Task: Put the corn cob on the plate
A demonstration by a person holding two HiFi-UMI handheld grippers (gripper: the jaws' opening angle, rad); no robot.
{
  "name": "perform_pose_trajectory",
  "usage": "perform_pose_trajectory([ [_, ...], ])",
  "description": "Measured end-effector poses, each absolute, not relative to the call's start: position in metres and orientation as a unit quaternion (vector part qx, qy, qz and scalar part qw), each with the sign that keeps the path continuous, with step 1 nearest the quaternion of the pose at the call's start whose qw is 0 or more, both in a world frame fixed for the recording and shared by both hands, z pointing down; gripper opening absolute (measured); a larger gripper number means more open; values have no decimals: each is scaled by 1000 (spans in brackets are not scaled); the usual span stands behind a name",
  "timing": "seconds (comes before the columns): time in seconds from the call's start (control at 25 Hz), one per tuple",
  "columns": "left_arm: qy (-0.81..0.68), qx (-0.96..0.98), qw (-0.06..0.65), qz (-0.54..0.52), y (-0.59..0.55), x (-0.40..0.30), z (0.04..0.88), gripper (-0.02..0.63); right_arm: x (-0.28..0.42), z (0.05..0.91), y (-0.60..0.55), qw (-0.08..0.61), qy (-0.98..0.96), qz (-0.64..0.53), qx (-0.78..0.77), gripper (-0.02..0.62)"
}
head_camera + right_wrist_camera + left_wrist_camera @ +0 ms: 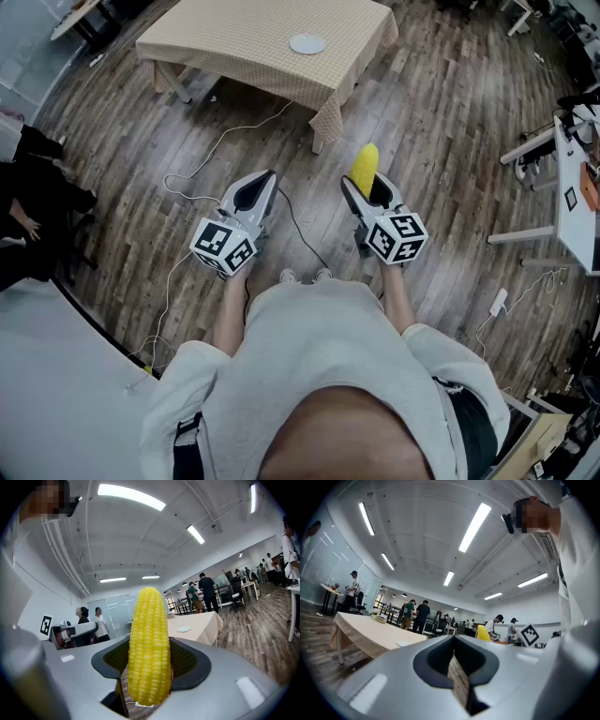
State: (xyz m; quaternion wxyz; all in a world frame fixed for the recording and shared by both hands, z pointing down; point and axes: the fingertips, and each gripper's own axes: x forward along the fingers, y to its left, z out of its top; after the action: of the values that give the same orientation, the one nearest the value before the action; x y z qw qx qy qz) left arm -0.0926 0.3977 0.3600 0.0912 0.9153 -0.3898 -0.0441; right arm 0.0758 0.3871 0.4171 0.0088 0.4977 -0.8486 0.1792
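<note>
— Where is the cob [366, 161] found?
— It is clamped in the jaws of the right gripper [363, 190], over the floor. Its long axis is run along the jaws, and its narrow tip is pointed to 12 o'clock in the head view.
— And the left gripper [270, 176]?
— Its jaws are seen closed together, with nothing held.
— What is counted?
— One cob, two grippers, one plate [307, 43], one bench [234, 42]. The plate is laid on the bench, at 11 o'clock from the cob, well apart.
</note>
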Motion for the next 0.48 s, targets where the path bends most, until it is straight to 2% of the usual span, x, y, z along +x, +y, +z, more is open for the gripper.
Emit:
perform_pose_trajectory([
  [0.48, -390, 914, 101, -48, 415, -64, 366, 8, 99, 421, 405, -17, -855, 195, 480, 252],
])
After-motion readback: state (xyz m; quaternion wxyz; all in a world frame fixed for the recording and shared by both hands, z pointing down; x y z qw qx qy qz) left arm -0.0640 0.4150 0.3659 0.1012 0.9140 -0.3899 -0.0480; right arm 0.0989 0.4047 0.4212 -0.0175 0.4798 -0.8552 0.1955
